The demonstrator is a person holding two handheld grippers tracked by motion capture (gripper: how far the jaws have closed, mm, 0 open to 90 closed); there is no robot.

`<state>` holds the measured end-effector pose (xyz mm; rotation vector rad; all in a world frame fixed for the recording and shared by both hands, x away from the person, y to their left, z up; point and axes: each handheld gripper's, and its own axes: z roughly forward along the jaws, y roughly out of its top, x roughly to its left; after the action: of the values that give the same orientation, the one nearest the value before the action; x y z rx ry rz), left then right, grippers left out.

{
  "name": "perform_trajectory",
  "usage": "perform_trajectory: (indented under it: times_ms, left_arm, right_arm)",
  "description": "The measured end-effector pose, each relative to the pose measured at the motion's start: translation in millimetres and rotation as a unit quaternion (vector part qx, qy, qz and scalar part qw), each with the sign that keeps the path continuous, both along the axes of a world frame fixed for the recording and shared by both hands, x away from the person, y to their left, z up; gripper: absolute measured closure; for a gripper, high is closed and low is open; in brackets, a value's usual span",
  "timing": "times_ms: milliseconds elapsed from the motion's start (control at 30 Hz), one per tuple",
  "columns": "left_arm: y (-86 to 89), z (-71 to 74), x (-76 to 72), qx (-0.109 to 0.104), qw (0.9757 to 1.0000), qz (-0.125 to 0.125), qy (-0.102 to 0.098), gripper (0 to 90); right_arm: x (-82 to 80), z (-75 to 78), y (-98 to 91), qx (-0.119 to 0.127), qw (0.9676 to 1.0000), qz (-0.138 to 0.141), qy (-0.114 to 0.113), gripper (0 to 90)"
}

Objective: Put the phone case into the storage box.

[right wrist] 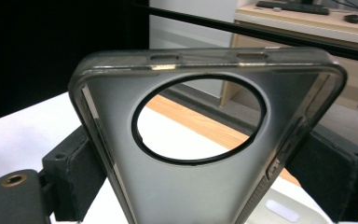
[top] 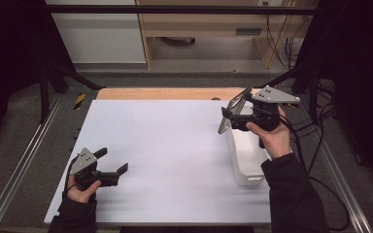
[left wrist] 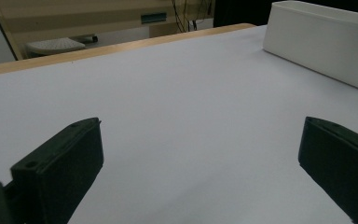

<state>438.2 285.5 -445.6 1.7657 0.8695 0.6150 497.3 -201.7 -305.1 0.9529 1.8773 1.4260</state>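
Observation:
A grey translucent phone case [top: 234,110] with a large round camera hole is held upright above the far end of a white bin [top: 245,155]. My right gripper [top: 232,119] is shut on it. In the right gripper view the case [right wrist: 186,191] stands between the two jaws of the right gripper [right wrist: 200,177], which press on its side edges, with the bin's rim [right wrist: 284,210] just below. My left gripper [top: 111,160] rests low over the front left of the table, open with nothing between its jaws. The left gripper view has that gripper [left wrist: 200,140] spread wide over bare white surface.
A white sheet [top: 165,145] covers the table, with a wooden edge [top: 165,93] along the far side. The white bin [left wrist: 317,42] stands at the right. Metal frame rails run down both sides. Cables trail from the right gripper off the right edge.

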Motion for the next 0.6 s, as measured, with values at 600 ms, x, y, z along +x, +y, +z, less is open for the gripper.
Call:
perform_trajectory:
  times_ms: [600]
  left_arm:
    - [-1.3,-3.0,1.4,0.003,1.0000,-0.004,0.004,0.0]
  right_arm:
    - [21.7,2.0,-14.5,0.001,0.9976,-0.069,0.007,11.8]
